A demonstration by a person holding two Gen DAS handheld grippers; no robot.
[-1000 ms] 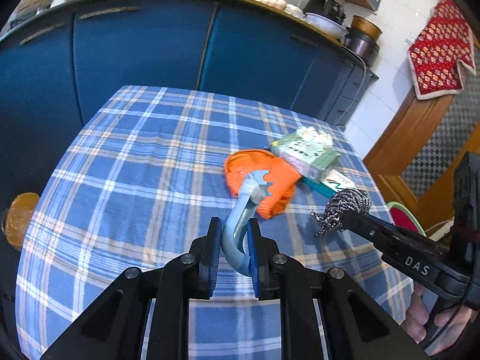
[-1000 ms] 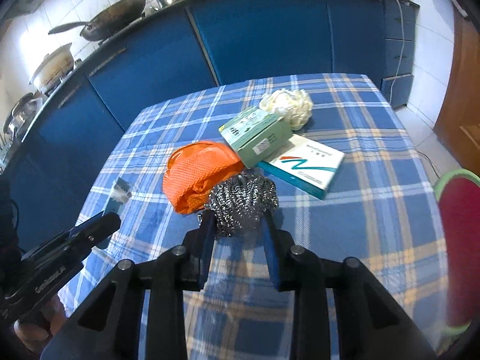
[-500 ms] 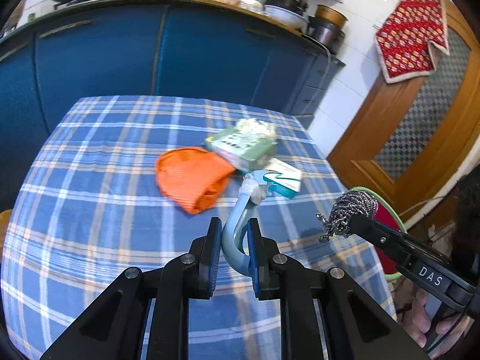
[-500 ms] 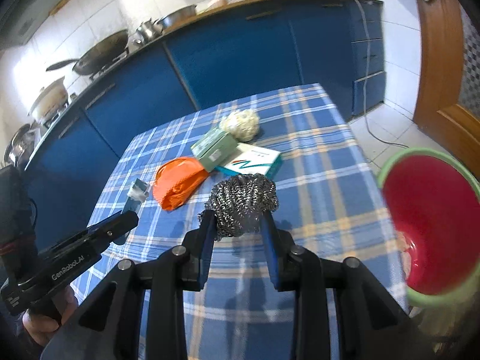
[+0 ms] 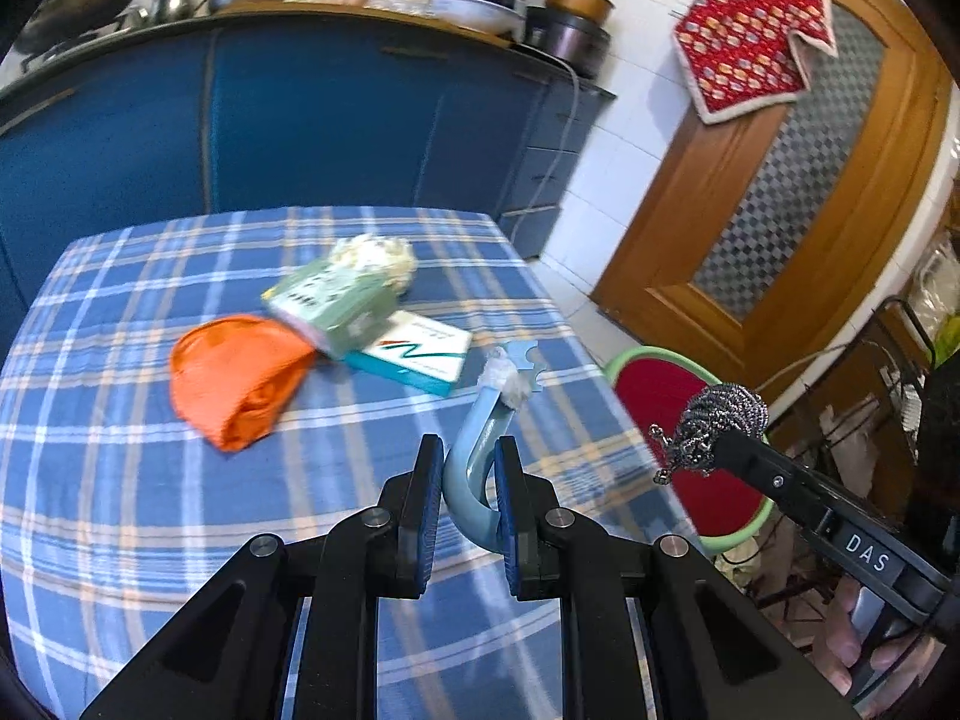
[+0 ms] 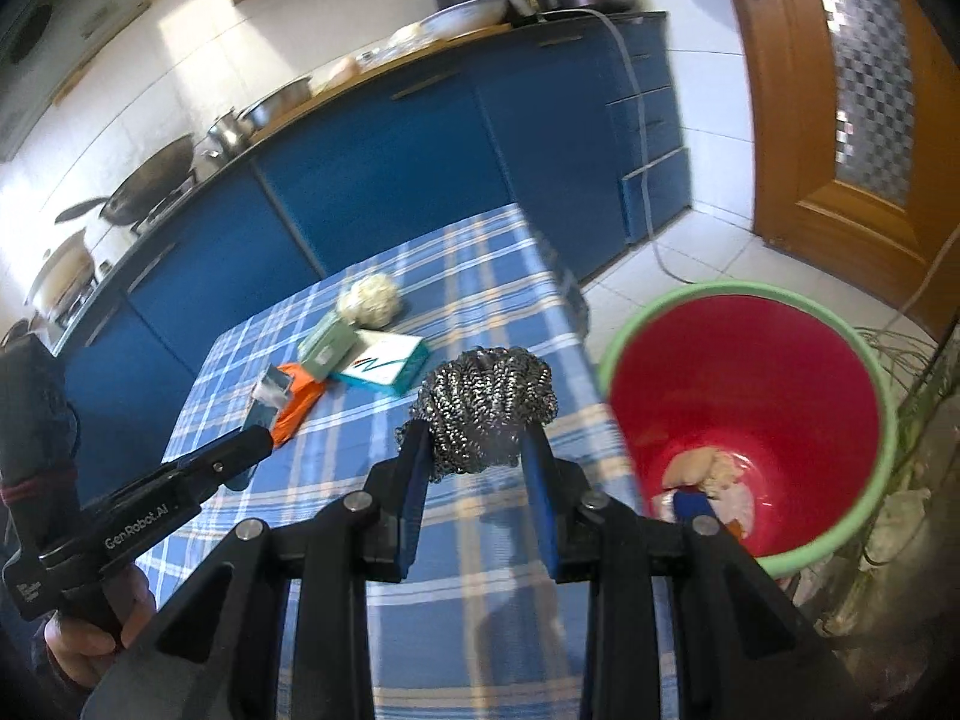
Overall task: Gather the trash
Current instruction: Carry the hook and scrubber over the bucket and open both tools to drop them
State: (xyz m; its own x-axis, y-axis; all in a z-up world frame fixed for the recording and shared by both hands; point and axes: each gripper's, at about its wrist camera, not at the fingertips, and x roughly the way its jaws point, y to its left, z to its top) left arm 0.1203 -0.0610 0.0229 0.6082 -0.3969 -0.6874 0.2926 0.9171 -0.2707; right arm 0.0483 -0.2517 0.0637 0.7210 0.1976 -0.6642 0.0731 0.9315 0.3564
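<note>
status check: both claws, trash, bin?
Left claw shut on blue plastic hook. Right claw shut on steel scourer, beside red bin, not over it yet. Orange bag and boxes on table. Path clear.

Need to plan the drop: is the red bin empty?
Not empty: the red bin holds pale scraps at its bottom.

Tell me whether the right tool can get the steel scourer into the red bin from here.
Probably yes: the right tool holds the steel scourer beside the red bin, whose open mouth is unobstructed.

Black hand-held gripper, blue pads, silver screws; white "DAS" lettering
</note>
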